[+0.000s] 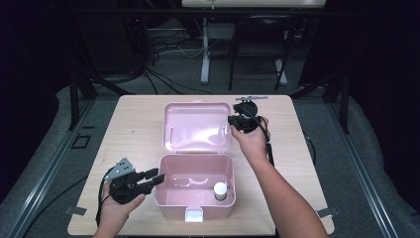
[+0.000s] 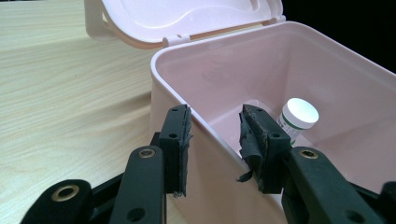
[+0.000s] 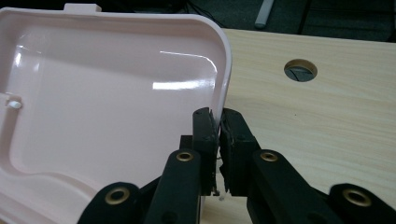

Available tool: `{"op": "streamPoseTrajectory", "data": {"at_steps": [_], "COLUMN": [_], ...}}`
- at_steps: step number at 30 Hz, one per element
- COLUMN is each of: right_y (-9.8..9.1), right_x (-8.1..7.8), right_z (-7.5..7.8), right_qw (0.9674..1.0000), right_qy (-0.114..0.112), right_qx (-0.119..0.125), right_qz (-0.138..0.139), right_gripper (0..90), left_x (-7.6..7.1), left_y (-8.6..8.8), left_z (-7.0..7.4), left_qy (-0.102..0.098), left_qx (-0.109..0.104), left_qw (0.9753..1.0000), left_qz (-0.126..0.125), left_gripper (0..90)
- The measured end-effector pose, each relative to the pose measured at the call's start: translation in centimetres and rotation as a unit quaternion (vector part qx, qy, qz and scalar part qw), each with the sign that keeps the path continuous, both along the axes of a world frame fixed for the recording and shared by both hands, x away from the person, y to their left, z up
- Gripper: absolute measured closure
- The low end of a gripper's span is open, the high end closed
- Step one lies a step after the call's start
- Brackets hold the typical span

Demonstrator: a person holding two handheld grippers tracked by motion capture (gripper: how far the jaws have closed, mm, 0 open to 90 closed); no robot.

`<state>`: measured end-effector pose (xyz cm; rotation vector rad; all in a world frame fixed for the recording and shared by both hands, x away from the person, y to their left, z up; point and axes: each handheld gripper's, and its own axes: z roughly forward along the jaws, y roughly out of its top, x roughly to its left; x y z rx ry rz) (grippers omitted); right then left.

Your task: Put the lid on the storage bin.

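Pinching the right-hand edge of the pink box's lid between the closed pads of the right gripper, the rim of the lid running up and away from between the fingertips and its glossy inside spreading out to one side of them, bare wooden table with a round hole lying on the other side. Straddling the left wall of the pink box with the left gripper, one finger outside the wall and the other finger inside the box, the pads standing apart and not pressing. Sitting just beyond the inner finger, on the box floor, a small white-capped bottle, upright. Lying back open behind the box, the lid, hinged to the rear edge.
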<state>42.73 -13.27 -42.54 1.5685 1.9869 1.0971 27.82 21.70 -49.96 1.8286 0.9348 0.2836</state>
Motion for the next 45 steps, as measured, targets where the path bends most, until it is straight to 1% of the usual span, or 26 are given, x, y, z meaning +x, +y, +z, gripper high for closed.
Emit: {"op": "streamPoseTrajectory", "data": {"at_steps": [4,9,11,22,40,45], "right_y": [-0.2,-0.3,-0.3,-0.5,-0.5,-0.6], "right_x": [-0.6,-1.4,-1.6,-2.3,-4.1,-4.7], "right_z": [0.6,1.2,1.4,1.9,2.5,2.7], "right_qw": [0.9999,0.9996,0.9995,0.9992,0.9972,0.9965], "right_qy": [-0.01,-0.025,-0.026,-0.033,-0.068,-0.077], "right_qx": [0.008,0.008,0.006,0.009,0.0,0.003], "right_qz": [0.005,0.011,0.013,0.018,0.029,0.031], "right_gripper": [85.9,86.2,86.2,86.6,86.8,87.0], "left_x": [0.0,0.0,0.0,0.0,0.0,0.0], "left_y": [0.0,0.0,0.0,0.0,-0.1,0.0], "left_z": [0.0,0.0,0.0,0.0,-0.1,-0.1], "left_qy": [0.0,0.0,0.001,0.001,0.001,0.002], "left_qx": [0.0,0.0,0.0,0.001,-0.001,-0.003], "left_qw": [1.0,1.0,1.0,1.0,1.0,1.0], "left_qz": [0.0,0.001,0.001,0.002,0.005,0.005], "left_gripper": [62.6,62.5,62.5,62.5,62.3,62.3]}}
